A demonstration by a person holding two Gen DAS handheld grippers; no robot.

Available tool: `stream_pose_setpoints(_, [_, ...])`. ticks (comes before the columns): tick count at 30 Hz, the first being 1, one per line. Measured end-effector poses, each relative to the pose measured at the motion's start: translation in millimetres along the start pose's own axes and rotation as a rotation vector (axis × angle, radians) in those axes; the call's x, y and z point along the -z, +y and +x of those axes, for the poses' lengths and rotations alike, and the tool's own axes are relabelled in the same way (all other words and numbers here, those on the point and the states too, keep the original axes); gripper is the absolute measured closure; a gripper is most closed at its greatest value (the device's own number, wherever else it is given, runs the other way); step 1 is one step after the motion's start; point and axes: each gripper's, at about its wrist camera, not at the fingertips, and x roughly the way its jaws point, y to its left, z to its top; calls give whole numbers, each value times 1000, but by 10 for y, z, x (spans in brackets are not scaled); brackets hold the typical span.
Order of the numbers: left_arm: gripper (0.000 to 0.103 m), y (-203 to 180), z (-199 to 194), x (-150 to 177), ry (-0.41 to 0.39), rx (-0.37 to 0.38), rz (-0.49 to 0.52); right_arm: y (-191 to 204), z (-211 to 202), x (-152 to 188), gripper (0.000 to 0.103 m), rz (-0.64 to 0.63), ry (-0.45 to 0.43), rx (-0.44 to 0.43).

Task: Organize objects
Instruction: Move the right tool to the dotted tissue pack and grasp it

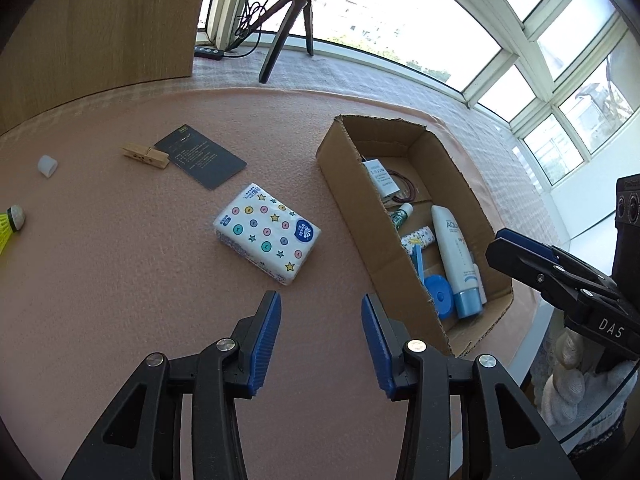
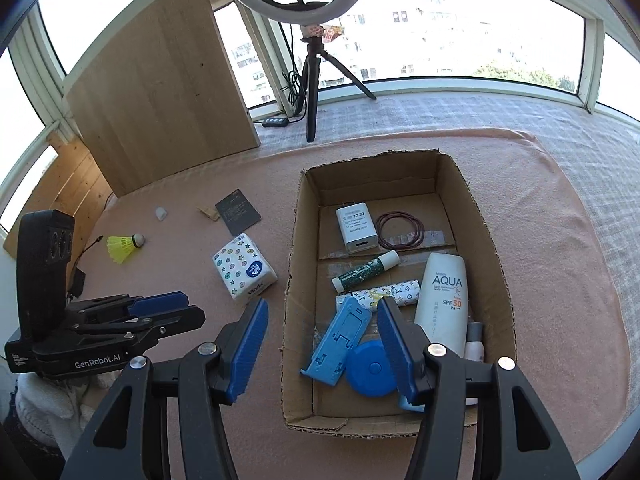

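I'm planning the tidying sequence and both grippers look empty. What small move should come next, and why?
Probably ease the left gripper forward to the tissue pack and straddle it. Its jaws stand open with nothing between them, the pack lies just ahead on the pink cloth, nearest of the loose items, and beside the cardboard box that already holds the sorted things.

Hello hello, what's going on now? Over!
Left gripper open, empty. Right gripper open, empty, above cardboard box. Tissue pack not yet boxed. Nothing in the way.
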Motion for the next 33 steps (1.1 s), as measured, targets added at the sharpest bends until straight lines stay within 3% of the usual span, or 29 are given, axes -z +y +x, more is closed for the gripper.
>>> stream_pose_setpoints(2, [50,91,-40,19,-3,-8,-13,141,65,-69,50,-25,14,-39])
stream_pose_setpoints(12, [44,407,-120,93,-7,-37,-62,673,755,-375,50,-90,154,-159])
stream_pose_setpoints(24, [40,731,-132,151,8,-49,-124,917,1615,-623,50,-83,279,-81])
stream_pose_setpoints(29, [40,793,-148,150,1,-41,-121,937,1813,-634,50,-97,314,-40])
stream_pose_setpoints(33, [40,829,-131,154,0,-37,-123,940,1898,-607,50,-81,355,-62])
